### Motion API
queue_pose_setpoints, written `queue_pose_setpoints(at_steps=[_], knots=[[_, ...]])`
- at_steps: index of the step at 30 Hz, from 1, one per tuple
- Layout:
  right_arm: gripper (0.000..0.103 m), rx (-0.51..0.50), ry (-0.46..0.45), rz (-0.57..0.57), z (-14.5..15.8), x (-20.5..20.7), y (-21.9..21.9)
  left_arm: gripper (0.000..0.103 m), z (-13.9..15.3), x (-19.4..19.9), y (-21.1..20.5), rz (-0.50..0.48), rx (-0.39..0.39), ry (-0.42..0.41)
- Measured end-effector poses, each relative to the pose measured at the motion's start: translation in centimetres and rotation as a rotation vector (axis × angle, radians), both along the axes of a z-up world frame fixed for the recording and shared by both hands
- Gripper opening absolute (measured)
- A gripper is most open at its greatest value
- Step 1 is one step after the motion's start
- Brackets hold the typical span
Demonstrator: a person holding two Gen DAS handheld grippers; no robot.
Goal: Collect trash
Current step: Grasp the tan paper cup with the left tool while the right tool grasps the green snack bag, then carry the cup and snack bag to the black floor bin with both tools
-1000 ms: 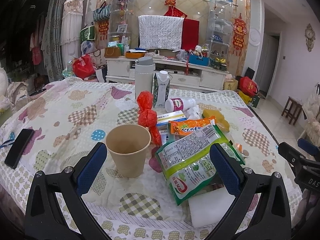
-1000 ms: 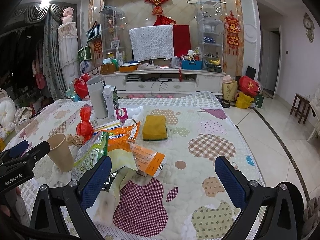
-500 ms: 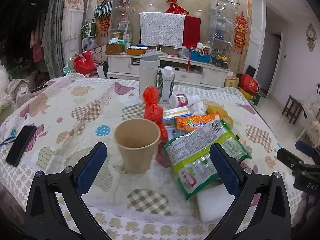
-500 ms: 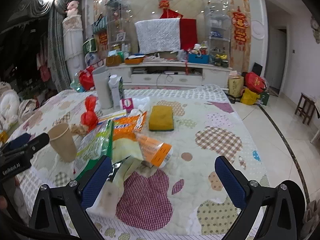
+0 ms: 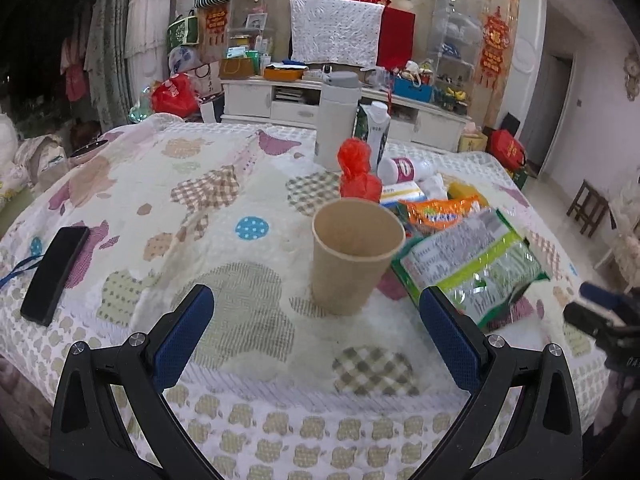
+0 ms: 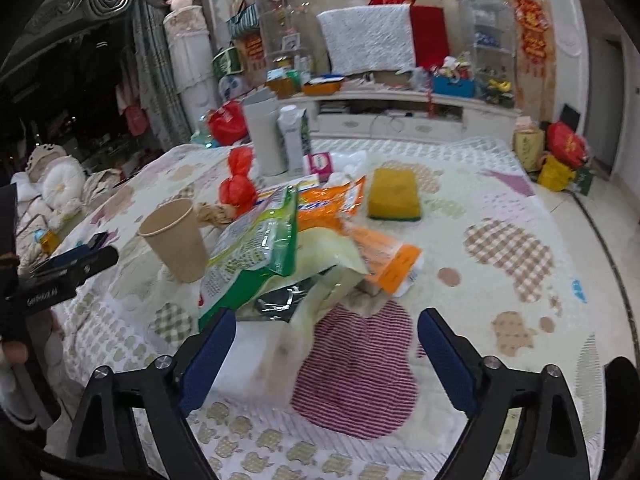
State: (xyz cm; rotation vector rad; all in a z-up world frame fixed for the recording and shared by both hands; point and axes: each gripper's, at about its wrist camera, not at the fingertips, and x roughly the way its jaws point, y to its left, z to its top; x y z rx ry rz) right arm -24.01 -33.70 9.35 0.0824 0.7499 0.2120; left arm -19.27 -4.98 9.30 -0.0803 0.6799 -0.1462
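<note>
A brown paper cup stands upright on the patterned cloth, just beyond my open left gripper and centred between its fingers, untouched. To the cup's right lies a heap of wrappers: a green snack bag, an orange packet and a knotted red plastic bag. My right gripper hovers low over the near end of that heap, its jaws closing but still wide. A white pad and a pale yellow wrapper lie by its tips, and the pads press on nothing. The green snack bag lies just past them.
A black phone lies near the cloth's left edge. A white flask and a carton stand behind the heap. A yellow sponge and an orange box lie to the right. Chairs and a cabinet stand beyond.
My left gripper has shifted left and lower, so the cup now sits between its fingers. The right gripper has tipped down toward the wrappers and its fingers have come closer together.
</note>
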Motion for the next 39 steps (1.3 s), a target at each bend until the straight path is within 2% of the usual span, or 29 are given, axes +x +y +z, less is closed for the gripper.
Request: queue_pose_setpoints(at_steps=[6, 13, 21, 23, 25, 27, 28, 29, 30, 34, 39], knots=[[0.088, 0.045, 0.008, 0.033, 1.1, 1.7, 0.2, 0.102, 0.0, 1.5, -1.2, -0.046, 0.018, -0.011], [0.088, 0.121, 0.014, 0.064, 1.8, 3.3, 0.9, 0.102, -2.2, 3.6, -2.5, -0.078, 0.061, -0.032], [0.087, 0.091, 0.062, 0.090, 0.3, 6.3, 2.7, 0.102, -3.6, 6.3, -3.0, -0.107, 0.075, -0.078], [0.078, 0.095, 0.080, 0.091, -0.2, 7.0, 2.9, 0.102, -3.8, 7.0, -3.1, -0.118, 0.072, -0.066], [0.059, 0.114, 0.117, 0.101, -0.9, 7.8, 3.0, 0.099, -4.1, 7.6, -3.2, -0.139, 0.051, -0.051], [0.046, 0.139, 0.143, 0.119, -1.5, 8.2, 3.1, 0.070, -4.4, 8.0, -3.2, -0.160, 0.040, -0.026], [0.043, 0.144, 0.149, 0.123, -1.8, 8.3, 3.1, 0.063, -4.6, 8.3, -3.2, -0.165, 0.035, -0.008], [0.040, 0.150, 0.153, 0.128, -2.0, 8.3, 3.0, 0.063, -4.7, 8.4, -3.1, -0.167, 0.025, -0.003], [0.032, 0.162, 0.153, 0.132, -2.1, 8.2, 3.0, 0.063, -4.6, 8.4, -3.0, -0.168, 0.024, -0.003], [0.025, 0.198, 0.132, 0.143, -1.3, 7.6, 2.3, 0.062, -3.7, 7.6, -3.0, -0.194, 0.016, -0.005], [0.023, 0.233, 0.063, 0.138, 1.1, 6.2, 0.7, 0.062, -1.1, 6.6, -2.9, -0.194, -0.010, -0.012]])
